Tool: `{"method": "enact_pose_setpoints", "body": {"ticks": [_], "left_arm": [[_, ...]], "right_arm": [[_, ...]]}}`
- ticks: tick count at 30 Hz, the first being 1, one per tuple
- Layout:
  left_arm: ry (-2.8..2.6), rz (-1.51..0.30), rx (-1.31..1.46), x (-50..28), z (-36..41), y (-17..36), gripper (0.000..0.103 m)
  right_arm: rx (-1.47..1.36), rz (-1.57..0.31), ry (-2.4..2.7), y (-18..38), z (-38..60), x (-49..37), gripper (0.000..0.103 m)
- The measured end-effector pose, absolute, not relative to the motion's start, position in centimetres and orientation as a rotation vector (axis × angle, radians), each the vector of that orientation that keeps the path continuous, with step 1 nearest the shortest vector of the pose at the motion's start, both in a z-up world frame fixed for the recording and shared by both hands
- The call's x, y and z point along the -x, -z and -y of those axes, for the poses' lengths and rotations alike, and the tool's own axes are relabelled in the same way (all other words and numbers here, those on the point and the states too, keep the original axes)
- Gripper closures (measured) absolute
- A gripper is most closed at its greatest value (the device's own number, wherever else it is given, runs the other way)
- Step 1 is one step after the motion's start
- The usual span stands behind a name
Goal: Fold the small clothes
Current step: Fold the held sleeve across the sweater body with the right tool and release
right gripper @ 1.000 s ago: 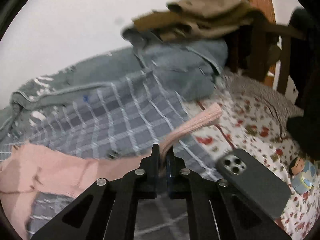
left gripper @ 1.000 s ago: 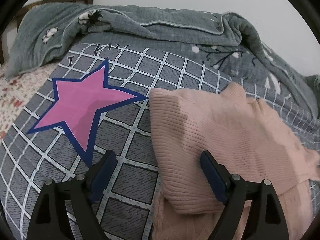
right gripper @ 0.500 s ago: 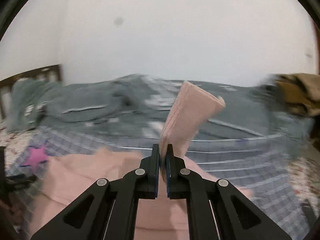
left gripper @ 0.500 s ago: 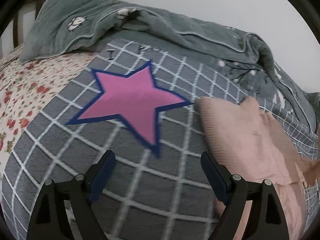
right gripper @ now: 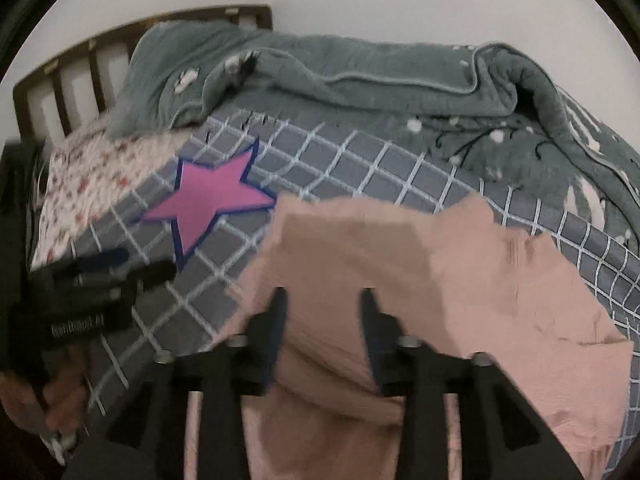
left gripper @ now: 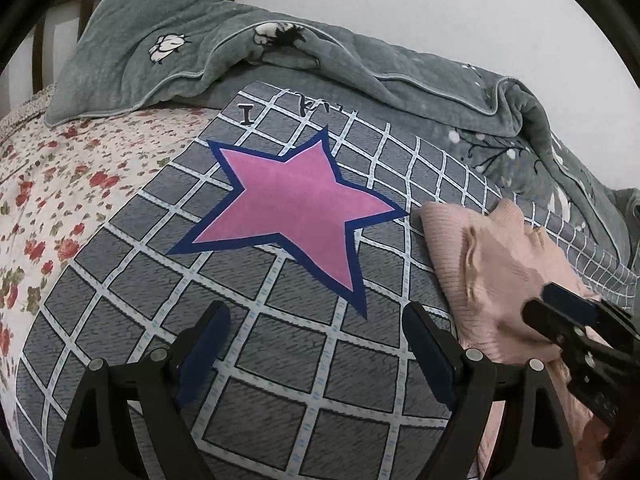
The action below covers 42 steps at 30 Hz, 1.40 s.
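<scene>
A pink ribbed sweater (right gripper: 400, 280) lies partly folded on the grey checked bedspread (right gripper: 360, 168); it also shows at the right of the left wrist view (left gripper: 492, 264). My right gripper (right gripper: 322, 304) is open and hovers just over the sweater's folded middle; it appears in the left wrist view (left gripper: 560, 312) over the sweater. My left gripper (left gripper: 316, 336) is open and empty over bare bedspread, left of the sweater, below the pink star (left gripper: 296, 208). It shows blurred at the left of the right wrist view (right gripper: 120, 264).
A bunched grey-green quilt (left gripper: 320, 64) lies along the far side by the wall. A floral sheet (left gripper: 60, 184) covers the bed to the left. A wooden headboard (right gripper: 80, 76) stands at the far left.
My right gripper has opened and let go of the sweater sleeve after swinging it over the body. My left gripper has moved left off the sweater onto bare bedspread.
</scene>
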<state>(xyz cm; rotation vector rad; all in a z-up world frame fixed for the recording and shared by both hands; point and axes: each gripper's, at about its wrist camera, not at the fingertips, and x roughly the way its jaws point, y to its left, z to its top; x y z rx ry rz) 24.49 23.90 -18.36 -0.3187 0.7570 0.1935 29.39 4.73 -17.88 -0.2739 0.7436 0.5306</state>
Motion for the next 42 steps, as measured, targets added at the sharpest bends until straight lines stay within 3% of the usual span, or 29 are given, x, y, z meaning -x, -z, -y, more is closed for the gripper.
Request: {"method": "enact_pose_setpoints", "body": {"ticks": [8, 15, 20, 23, 25, 27, 31, 35, 37, 38, 42], "left_arm": [[-0.060, -0.704, 0.394, -24.8, -22.3, 17.5, 0.016], [-0.040, -0.706, 0.318, -26.5, -17.7, 17.3, 0.020], [-0.009, -0.717, 0.284, -27.2, -15.9, 17.6, 0.072], [-0.004, -0.714, 0.285, -27.2, -15.6, 17.7, 0.090], [-0.011, -0.692, 0.290, -26.8, -15.8, 17.5, 0.095], [0.006, -0.678, 0.304, -26.3, -16.0, 17.2, 0.096], [-0.007, -0.687, 0.303, -25.6, -16.0, 17.4, 0.097], [-0.023, -0.723, 0.268, -25.8, -15.4, 17.9, 0.096], [-0.027, -0.722, 0.263, -25.6, -15.5, 17.9, 0.093], [-0.027, -0.722, 0.262, -25.4, -15.5, 17.8, 0.088], [-0.018, -0.717, 0.269, -24.5, -15.5, 17.8, 0.065]], "right_arm": [[0.193, -0.622, -0.454, 14.2, 6.5, -25.7, 0.043], [0.172, -0.697, -0.220, 16.3, 17.7, -26.3, 0.043], [0.103, -0.768, -0.193, 18.6, 21.7, -27.0, 0.043], [0.054, -0.794, -0.179, 19.7, 22.4, -27.8, 0.046], [0.057, -0.817, -0.161, 20.0, 22.4, -28.4, 0.062], [0.058, -0.795, -0.134, 19.7, 22.6, -28.5, 0.082], [0.032, -0.797, -0.129, 19.8, 23.0, -28.7, 0.081], [0.038, -0.824, -0.117, 20.2, 22.8, -29.0, 0.077], [0.018, -0.817, -0.128, 20.0, 23.2, -28.6, 0.065], [0.010, -0.812, -0.131, 19.8, 23.4, -28.2, 0.059], [-0.005, -0.744, -0.139, 18.4, 23.7, -26.2, 0.055]]}}
